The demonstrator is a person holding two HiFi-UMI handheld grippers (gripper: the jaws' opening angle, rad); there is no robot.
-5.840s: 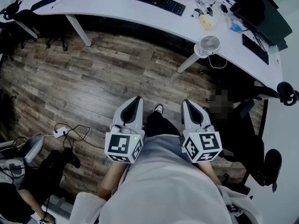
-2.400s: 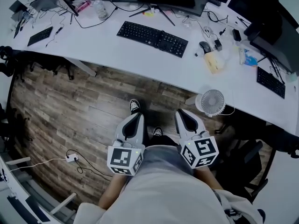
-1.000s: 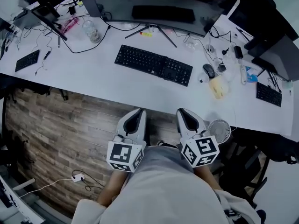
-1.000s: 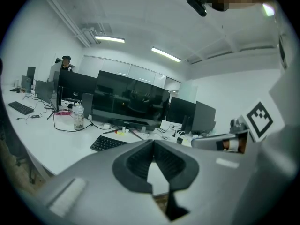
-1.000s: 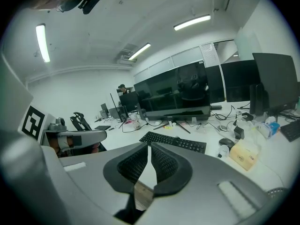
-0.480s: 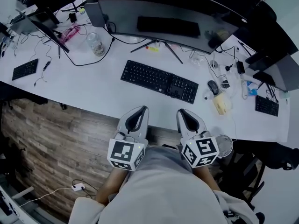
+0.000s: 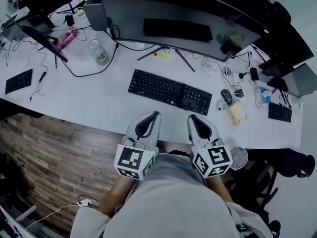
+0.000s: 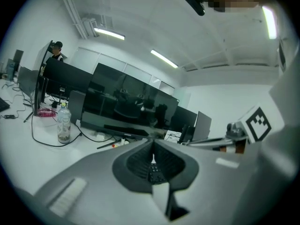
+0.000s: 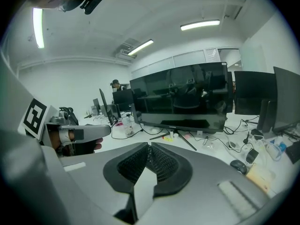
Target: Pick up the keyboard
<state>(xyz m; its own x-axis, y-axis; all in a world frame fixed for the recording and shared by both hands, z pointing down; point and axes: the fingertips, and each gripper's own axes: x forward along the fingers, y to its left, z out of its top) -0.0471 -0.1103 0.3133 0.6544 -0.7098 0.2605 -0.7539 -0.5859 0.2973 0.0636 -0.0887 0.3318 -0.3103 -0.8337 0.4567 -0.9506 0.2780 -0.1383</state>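
we hold the left claw [image 7: 154,114] and right claw [image 7: 191,118] pressed together, empty, at lower centre over the near edge of the counter [image 7: 99,100]; the keyboard [image 7: 170,91] lies just above their tips in frame, apart from both.

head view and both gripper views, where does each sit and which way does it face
Head view: on the head, steeply down at the keyboard; torso, left gripper, right gripper show.
Left gripper view: on that gripper, along shut jaws toward the monitor.
Right gripper view: likewise; left gripper at its left.
Both gripper views share the monitor.
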